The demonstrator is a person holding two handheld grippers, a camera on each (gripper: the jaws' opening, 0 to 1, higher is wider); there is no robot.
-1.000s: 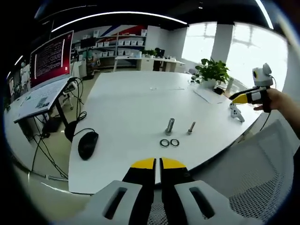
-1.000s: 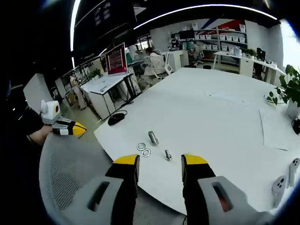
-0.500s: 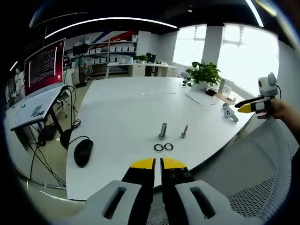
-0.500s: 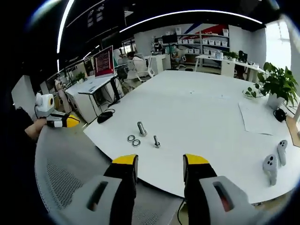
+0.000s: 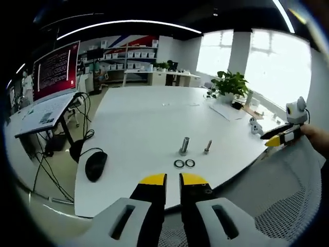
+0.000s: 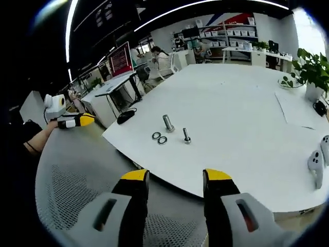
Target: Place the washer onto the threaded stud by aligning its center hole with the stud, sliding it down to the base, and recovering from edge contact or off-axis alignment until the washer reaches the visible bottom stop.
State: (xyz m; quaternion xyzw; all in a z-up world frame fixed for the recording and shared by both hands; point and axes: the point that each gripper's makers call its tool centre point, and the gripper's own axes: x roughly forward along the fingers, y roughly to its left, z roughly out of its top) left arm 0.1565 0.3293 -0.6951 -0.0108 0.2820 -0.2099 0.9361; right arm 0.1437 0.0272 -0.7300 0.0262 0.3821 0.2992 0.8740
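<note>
On the white table (image 5: 139, 118) a thick threaded stud (image 5: 184, 145) stands upright, with a thinner bolt (image 5: 207, 147) to its right. Two washers (image 5: 179, 163) (image 5: 190, 163) lie flat side by side just in front of them. My left gripper (image 5: 173, 180) hovers off the table's near edge, its jaws a narrow gap apart and empty. In the right gripper view the stud (image 6: 168, 123), the bolt (image 6: 186, 136) and the washers (image 6: 156, 136) (image 6: 163, 139) lie ahead. My right gripper (image 6: 175, 177) is open and empty above the chair. Each gripper appears in the other's view (image 5: 272, 140) (image 6: 82, 120).
A mesh chair back (image 6: 77, 195) (image 5: 277, 206) lies under both grippers. A black mouse (image 5: 95, 165) sits at the table's left edge. White controllers (image 6: 316, 164) and a potted plant (image 5: 230, 82) are on the far side. A desk with a red screen (image 5: 55, 66) stands beyond.
My left gripper's jaws have parted slightly from touching. The right gripper has drawn back and lower over the chair. Stud, bolt and washers stay where they were.
</note>
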